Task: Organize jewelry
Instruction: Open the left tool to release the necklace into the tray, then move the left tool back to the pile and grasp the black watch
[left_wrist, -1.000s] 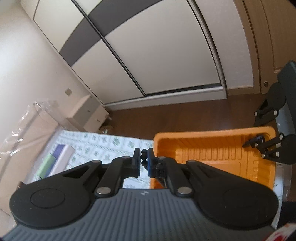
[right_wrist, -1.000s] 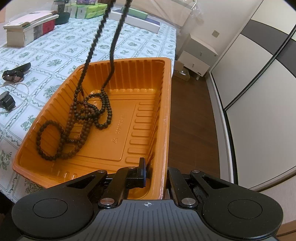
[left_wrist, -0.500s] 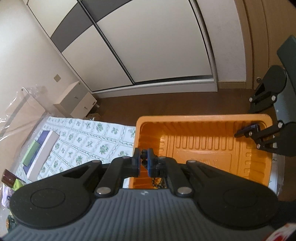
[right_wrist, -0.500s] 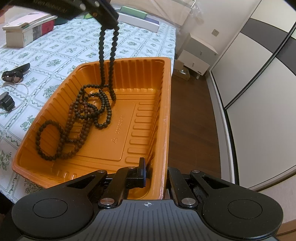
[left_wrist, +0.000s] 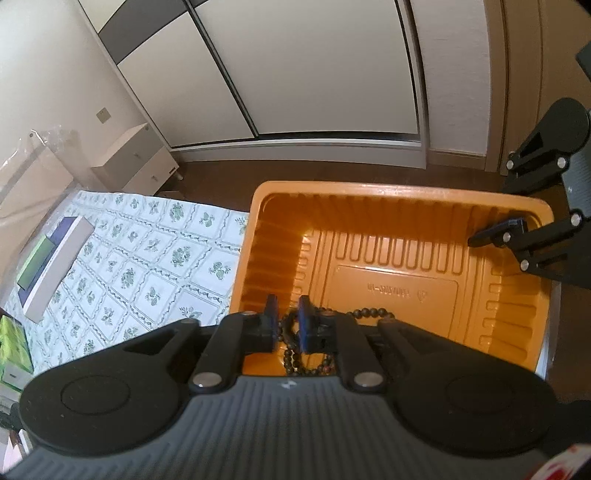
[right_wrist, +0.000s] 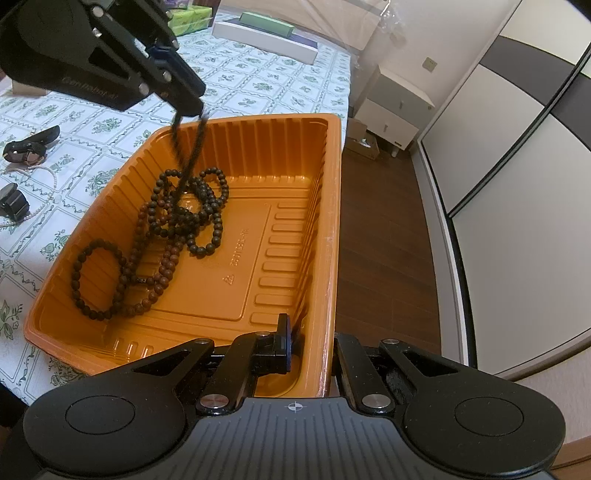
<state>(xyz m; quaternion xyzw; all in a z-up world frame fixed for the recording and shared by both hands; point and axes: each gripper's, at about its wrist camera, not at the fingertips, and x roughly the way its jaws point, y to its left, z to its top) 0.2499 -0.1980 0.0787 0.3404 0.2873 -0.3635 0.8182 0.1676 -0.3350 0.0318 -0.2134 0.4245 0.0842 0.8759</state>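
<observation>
An orange plastic tray (right_wrist: 328, 192) stands at the table's edge and also shows in the left wrist view (left_wrist: 406, 192). A long dark bead necklace (right_wrist: 173, 225) lies coiled inside it; its top strands are blurred and falling below my left gripper (right_wrist: 188, 99). My left gripper (left_wrist: 288, 321) hovers over the tray's left end with its jaws apart, and beads (left_wrist: 295, 354) show beneath. My right gripper (right_wrist: 310, 343) straddles the tray's near right wall, one finger inside and one outside, closed on it. It also shows in the left wrist view (left_wrist: 513, 221).
A floral tablecloth (right_wrist: 258, 74) covers the table. A black watch (right_wrist: 14, 203), a pearl strand (right_wrist: 40, 173) and another dark watch (right_wrist: 29, 147) lie left of the tray. Boxes (right_wrist: 266, 33) stand at the far end. The wooden floor (right_wrist: 380, 221) drops off right.
My left gripper came down toward the tray and its jaws opened. The necklace strand it held has slipped free and drops onto the pile. My right gripper has stayed put.
</observation>
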